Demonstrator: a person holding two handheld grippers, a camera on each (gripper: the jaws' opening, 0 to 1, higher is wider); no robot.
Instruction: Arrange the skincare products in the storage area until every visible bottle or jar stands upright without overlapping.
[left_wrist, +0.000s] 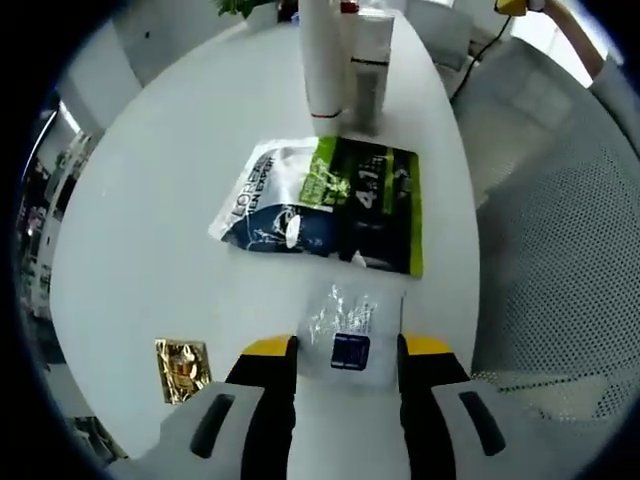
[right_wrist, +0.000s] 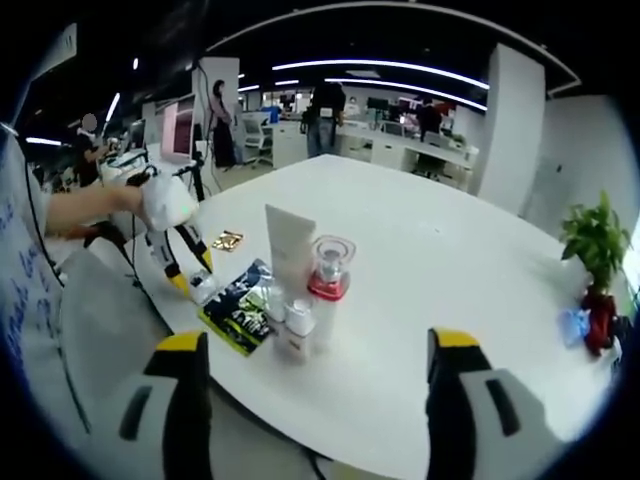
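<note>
A flat L'Oreal packet (left_wrist: 320, 205) lies on the white table (left_wrist: 150, 200). Behind it a white tube (left_wrist: 322, 60) stands upright next to a pale bottle (left_wrist: 368, 70). My left gripper (left_wrist: 348, 346) is open low over the table, its yellow-tipped jaws flanking a small clear sachet (left_wrist: 350, 335) with a blue label. In the right gripper view the tube (right_wrist: 288, 245), a clear jar on a red base (right_wrist: 330, 265) and a small white bottle (right_wrist: 298, 325) stand together beside the packet (right_wrist: 240, 300). My right gripper (right_wrist: 318, 345) hangs open, back from that cluster, holding nothing.
A gold sachet (left_wrist: 182, 368) lies left of my left jaw, also seen as the gold sachet (right_wrist: 228, 239). A mesh chair (left_wrist: 560, 270) is beside the table edge. A gloved hand (right_wrist: 165, 200) holds the left gripper (right_wrist: 190, 270). A potted plant (right_wrist: 595, 240) stands far right.
</note>
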